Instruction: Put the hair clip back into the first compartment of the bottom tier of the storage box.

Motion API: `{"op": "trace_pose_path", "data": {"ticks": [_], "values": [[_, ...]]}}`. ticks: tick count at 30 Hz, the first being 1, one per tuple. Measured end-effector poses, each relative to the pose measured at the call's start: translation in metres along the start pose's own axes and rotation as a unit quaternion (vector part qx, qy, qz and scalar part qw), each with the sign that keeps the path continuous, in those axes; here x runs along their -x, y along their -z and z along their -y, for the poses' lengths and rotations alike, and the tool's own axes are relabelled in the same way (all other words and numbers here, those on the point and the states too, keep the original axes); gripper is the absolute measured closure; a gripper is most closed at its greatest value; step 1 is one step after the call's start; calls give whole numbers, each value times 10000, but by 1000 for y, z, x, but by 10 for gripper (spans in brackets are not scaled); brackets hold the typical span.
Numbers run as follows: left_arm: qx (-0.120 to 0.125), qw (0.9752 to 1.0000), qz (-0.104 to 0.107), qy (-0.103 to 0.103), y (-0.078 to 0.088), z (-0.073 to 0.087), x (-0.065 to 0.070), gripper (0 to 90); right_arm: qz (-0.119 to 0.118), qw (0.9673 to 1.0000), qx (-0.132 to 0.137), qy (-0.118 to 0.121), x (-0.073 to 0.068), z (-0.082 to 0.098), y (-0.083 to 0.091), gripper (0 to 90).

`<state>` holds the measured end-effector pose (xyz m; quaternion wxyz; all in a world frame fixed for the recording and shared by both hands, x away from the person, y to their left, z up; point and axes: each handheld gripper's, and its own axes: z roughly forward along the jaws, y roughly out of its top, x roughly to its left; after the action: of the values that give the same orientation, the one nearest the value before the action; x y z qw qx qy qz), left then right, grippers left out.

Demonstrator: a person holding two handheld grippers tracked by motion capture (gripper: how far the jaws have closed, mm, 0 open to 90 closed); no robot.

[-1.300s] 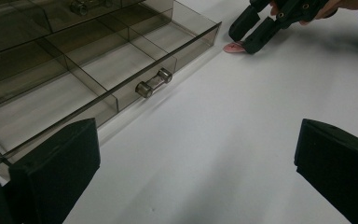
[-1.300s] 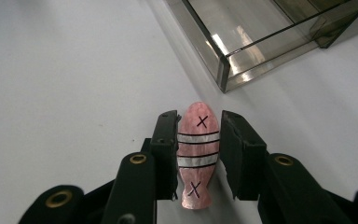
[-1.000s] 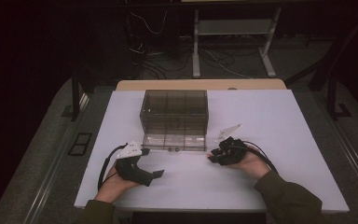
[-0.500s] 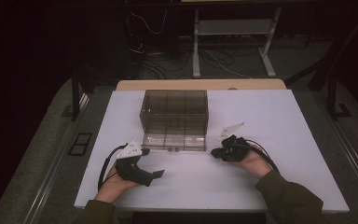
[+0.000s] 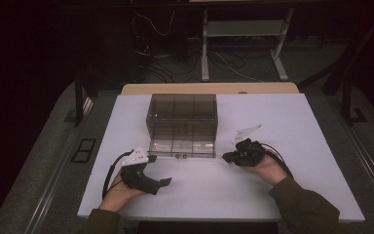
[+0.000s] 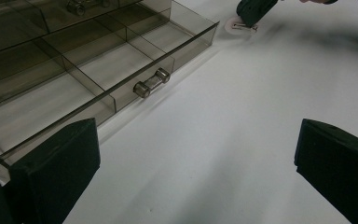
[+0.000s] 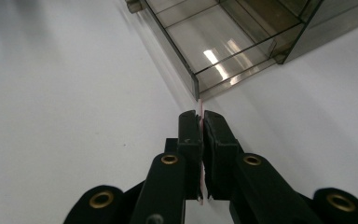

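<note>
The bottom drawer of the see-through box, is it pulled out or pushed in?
Pulled out. The bottom drawer sticks out past the smoky clear box, so its dividers and handle sit over the white table.

I find nothing to read here: no letters, numbers, brand marks or signs on the smoky drawer box (image 5: 182,124) ahead of my grippers, nor on the white table (image 5: 297,126)
</note>
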<state>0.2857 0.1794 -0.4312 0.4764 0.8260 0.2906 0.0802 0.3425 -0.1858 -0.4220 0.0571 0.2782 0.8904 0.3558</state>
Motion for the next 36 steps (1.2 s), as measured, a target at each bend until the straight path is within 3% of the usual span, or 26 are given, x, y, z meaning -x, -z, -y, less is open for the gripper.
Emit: {"op": "trace_pose_path", "data": {"ticks": [12, 36], "values": [[-8, 10000, 57, 18, -1, 0, 0, 0, -181, 9994, 269, -90, 3, -3, 14, 850], [-11, 10000, 55, 20, -2, 0, 1, 0, -407, 9979, 499, -3, 3, -20, 18, 850]]}}
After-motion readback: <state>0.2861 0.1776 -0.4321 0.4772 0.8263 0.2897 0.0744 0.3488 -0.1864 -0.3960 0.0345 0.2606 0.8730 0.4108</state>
